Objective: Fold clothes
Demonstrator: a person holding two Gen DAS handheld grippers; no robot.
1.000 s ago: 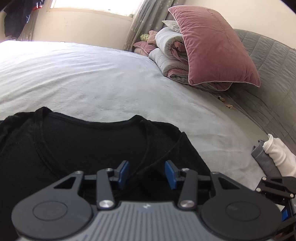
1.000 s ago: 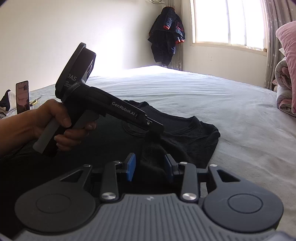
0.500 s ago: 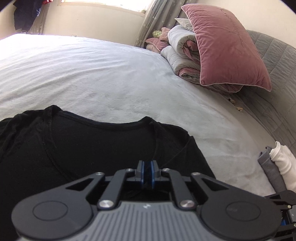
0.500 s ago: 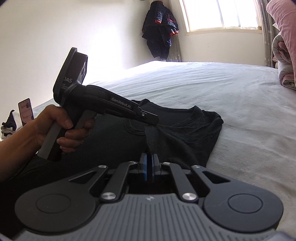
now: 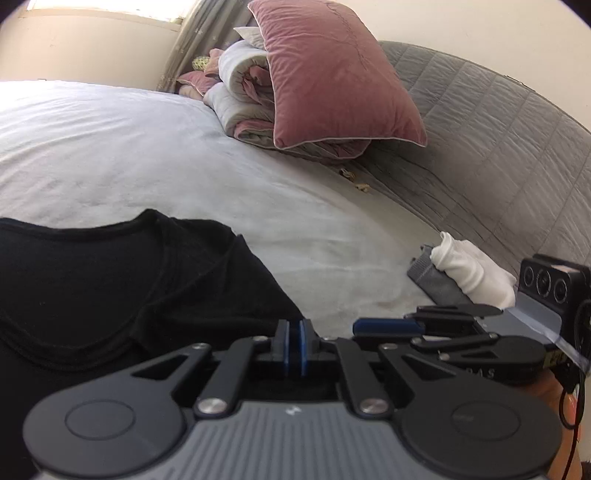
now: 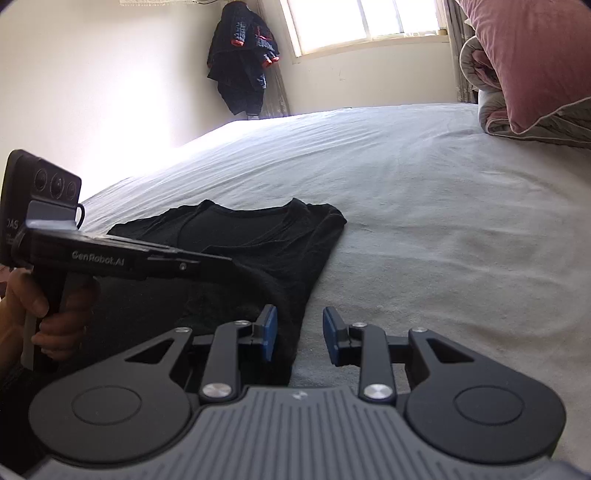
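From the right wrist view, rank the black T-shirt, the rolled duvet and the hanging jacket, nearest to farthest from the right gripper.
1. Black T-shirt, just ahead of the right gripper, left of centre.
2. Rolled duvet, far right on the bed.
3. Hanging jacket, on the far wall.

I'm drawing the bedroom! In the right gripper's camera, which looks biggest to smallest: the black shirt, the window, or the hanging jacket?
1. black shirt: covers the most picture, though it lies closest to the camera.
2. window: partly cut off at the top edge.
3. hanging jacket: looks close to the window in size, so that order is unsure.
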